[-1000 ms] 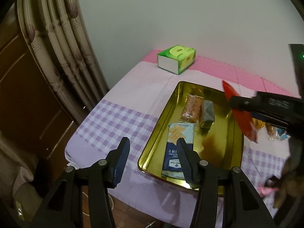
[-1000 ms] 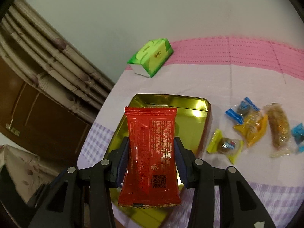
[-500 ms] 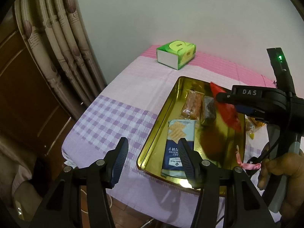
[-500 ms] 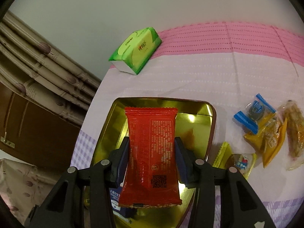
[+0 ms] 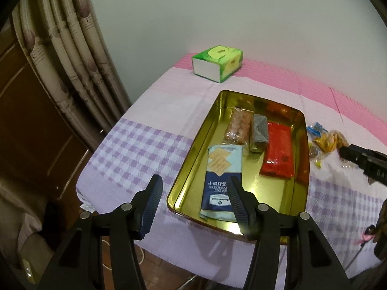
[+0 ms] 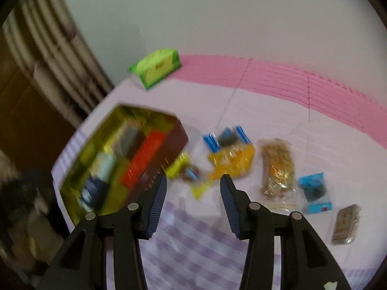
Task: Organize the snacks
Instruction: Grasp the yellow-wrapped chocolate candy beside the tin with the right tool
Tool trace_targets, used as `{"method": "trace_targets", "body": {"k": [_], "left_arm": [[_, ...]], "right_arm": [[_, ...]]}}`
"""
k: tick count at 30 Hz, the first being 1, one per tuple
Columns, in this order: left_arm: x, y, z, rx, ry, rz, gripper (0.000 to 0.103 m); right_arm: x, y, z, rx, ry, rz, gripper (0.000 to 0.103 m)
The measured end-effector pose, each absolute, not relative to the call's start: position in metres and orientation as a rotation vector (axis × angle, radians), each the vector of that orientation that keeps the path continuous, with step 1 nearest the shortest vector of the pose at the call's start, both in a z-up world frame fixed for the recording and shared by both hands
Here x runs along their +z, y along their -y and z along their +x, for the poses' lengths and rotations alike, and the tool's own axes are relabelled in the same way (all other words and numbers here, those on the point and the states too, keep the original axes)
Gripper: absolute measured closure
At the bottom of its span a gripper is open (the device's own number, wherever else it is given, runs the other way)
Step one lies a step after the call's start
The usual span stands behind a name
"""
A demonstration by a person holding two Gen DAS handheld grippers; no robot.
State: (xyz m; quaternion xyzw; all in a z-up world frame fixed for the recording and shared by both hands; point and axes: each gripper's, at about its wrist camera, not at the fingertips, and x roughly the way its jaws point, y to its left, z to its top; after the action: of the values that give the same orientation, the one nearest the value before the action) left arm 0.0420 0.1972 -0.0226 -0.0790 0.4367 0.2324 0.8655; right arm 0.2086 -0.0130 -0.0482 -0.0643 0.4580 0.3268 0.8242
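now the red snack packet (image 5: 278,153) lies flat in the gold tray (image 5: 198,154), by its right wall. both grippers are apart and empty: the left gripper (image 5: 194,204) hangs over the tray's near edge, the right gripper (image 6: 193,203) above loose snacks just right of the tray. the yellow candy wrapper (image 6: 227,163) overlaps its neighbours, so a pinch there could drag two, or slip off crinkly film.
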Motion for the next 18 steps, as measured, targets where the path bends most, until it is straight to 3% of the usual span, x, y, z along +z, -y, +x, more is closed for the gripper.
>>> {"method": "trace_targets", "body": {"k": [3, 5, 11, 16, 18], "left_arm": [[-0.023, -0.194, 0.043, 0.484, -0.918, -0.149, 0.045], [-0.024, -0.192, 0.044, 0.484, -0.924, -0.139, 0.040], [-0.026, -0.192, 0.048, 0.479, -0.931, -0.130, 0.040], [-0.030, -0.191, 0.053, 0.466, -0.955, -0.127, 0.040], [-0.032, -0.190, 0.055, 0.467, -0.958, -0.122, 0.040]], "right_arm": [[-0.054, -0.001, 0.204, 0.785, -0.926, -0.264, 0.060], [-0.063, -0.019, 0.203, 0.811, -0.921, -0.390, 0.066], [-0.083, -0.055, 0.204, 0.876, -0.861, -0.707, 0.067], [-0.101, -0.068, 0.224, 0.926, -0.923, -0.779, 0.067], [-0.107, -0.072, 0.232, 0.948, -0.950, -0.773, 0.072]]}}
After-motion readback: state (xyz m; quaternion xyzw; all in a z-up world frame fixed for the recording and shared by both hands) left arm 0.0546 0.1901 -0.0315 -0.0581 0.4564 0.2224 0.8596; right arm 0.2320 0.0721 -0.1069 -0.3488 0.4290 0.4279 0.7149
